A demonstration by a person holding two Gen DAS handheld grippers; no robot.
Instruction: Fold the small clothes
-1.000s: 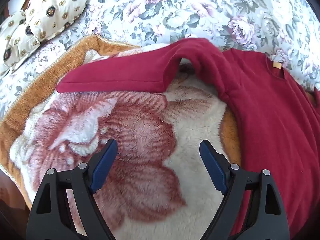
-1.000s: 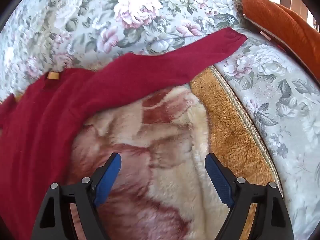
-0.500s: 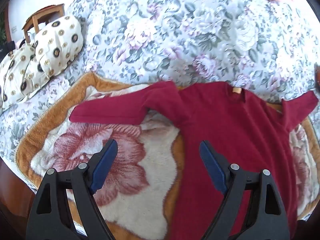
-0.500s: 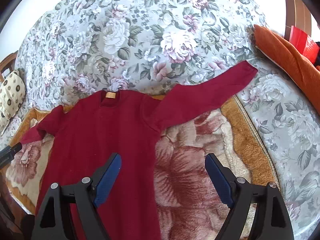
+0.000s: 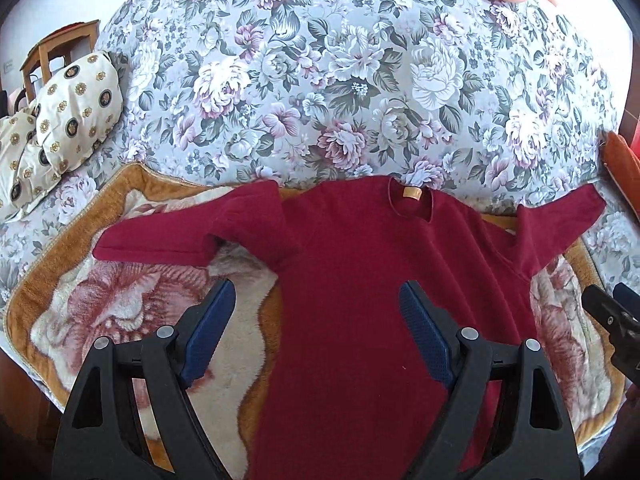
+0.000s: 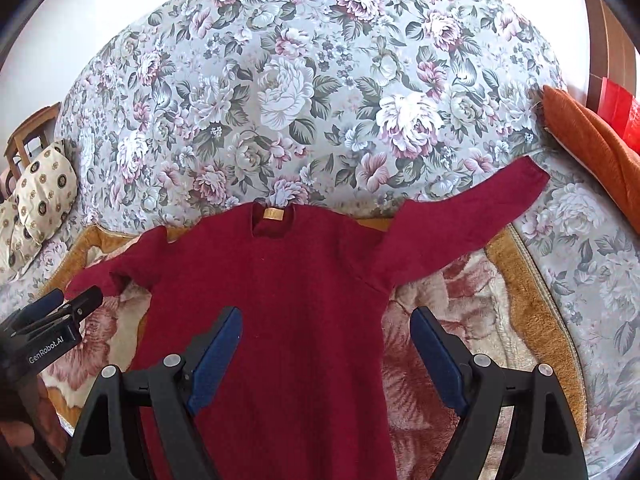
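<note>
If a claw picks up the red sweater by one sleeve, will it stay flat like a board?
Probably not. The red sweater looks soft and floppy: its left sleeve already lies bent over on itself. It would likely dangle and drag on the fuzzy blanket rather than slide, since both look fleecy.

Sweater hem — cut off by bottom edge.

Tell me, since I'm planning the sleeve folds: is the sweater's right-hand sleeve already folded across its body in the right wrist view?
No, the red sweater has that sleeve stretched straight outward onto the floral bedspread.
</note>
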